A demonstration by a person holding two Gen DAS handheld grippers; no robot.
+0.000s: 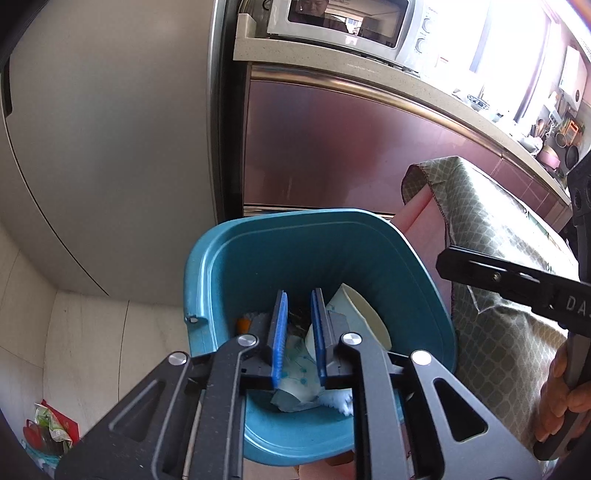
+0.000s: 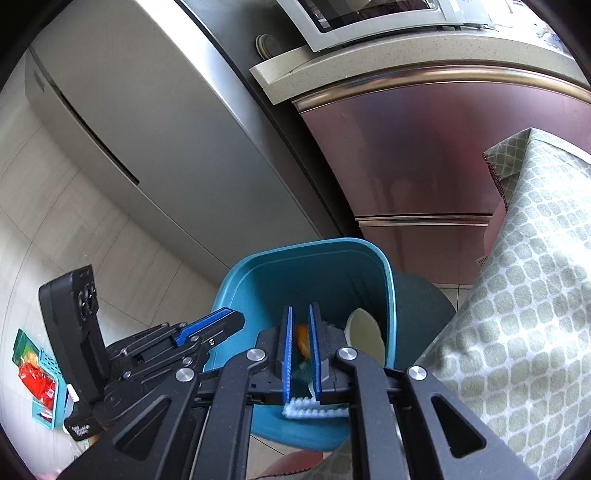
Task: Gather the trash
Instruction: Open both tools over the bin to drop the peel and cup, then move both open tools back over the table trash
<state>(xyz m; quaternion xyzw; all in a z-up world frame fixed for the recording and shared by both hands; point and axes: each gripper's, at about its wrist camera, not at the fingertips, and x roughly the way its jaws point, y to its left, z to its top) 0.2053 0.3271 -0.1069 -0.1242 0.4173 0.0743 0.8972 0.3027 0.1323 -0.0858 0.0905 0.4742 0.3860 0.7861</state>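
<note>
Teal bin (image 1: 417, 280) sits on the floor, just in front of the pink-brown cabinet fronts (image 1: 332, 147), with the grey fridge (image 1: 103, 147) to the left of it. Trash already inside the bin: a cream paper cup (image 1: 365, 314) lying tilted against the right wall, an orange scrap (image 1: 243, 325) at the left side, a printed white wrapper (image 1: 299, 376) and a white-blue fluffy piece (image 1: 340, 400) nearer the bin's front rim. Left claw (image 1: 299, 332) hangs over the bin mouth, blue pads parted by a narrow gap, nothing held between them. Right claw (image 2: 300, 343) is also above the bin, pointing in, pads narrowly apart and empty; the orange scrap (image 2: 303, 339) shows through the gap but lies down in the bin, not gripped. In the right wrist view the left claw (image 2: 207, 328) comes in over the bin's left rim (image 2: 229, 295). Right of the bin, close to touching: a green-patterned cloth (image 2: 524, 314) draped over furniture, crowding that side. Bench (image 1: 369, 70) runs above the cabinets behind the bin, carrying a microwave (image 1: 343, 26). On the floor well left of the bin: a small teal basket (image 2: 55, 387) with red and green packets (image 2: 37, 373). Person's right hand (image 1: 561, 391) grips the right tool's handle at the frame edge.
</note>
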